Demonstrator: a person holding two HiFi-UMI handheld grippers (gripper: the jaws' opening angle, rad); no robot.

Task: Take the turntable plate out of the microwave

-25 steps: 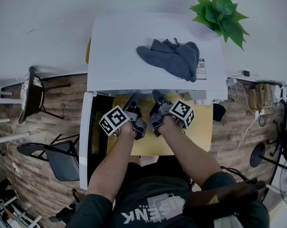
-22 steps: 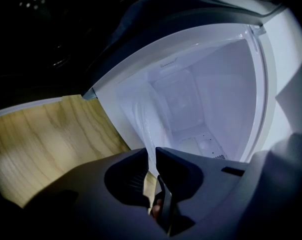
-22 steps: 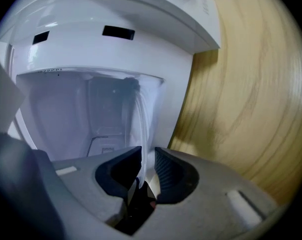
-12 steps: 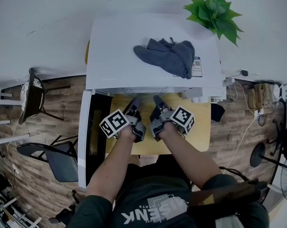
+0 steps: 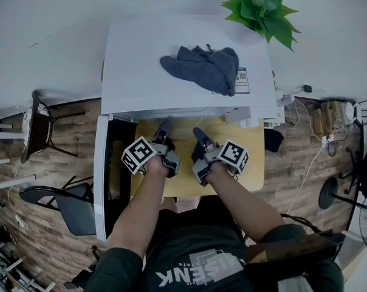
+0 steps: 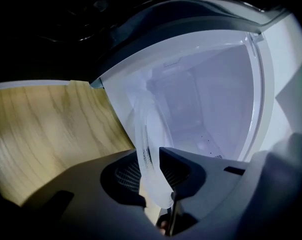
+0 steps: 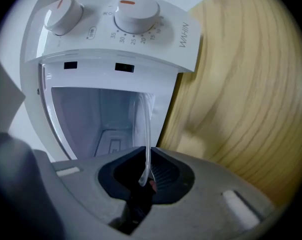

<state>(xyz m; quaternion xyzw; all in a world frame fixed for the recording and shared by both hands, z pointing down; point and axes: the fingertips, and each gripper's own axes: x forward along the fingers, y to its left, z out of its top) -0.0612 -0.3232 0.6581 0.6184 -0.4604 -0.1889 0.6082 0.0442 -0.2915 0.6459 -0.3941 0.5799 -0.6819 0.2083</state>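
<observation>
Overhead, we are seeing the left hand-held gripper (image 5: 163,128) and right hand-held gripper (image 5: 198,134) reaching under the microwave (image 5: 135,59) top, which is hiding their load. Left gripper view: jaws have just been opening, slack around the turntable plate (image 6: 150,144) rim at the doorway. Right gripper view: jaws, just closed, are pinching it. We are risking the glass tipping from one thin grip.

Microwave (image 5: 141,72) on table (image 5: 256,157), at table's back edge. Cloth (image 5: 202,69) on microwave top, right of centre. Plant (image 5: 259,11) behind microwave's right rear corner. Door (image 5: 100,181) swung out at left, alongside table. Control panel (image 7: 121,14) right of cavity (image 7: 91,119). Turntable plate (image 7: 145,129) at cavity mouth, partly inside. Chair (image 5: 37,123) well left of door, on floor (image 5: 305,169); second chair (image 5: 71,205) nearer, just beside door
</observation>
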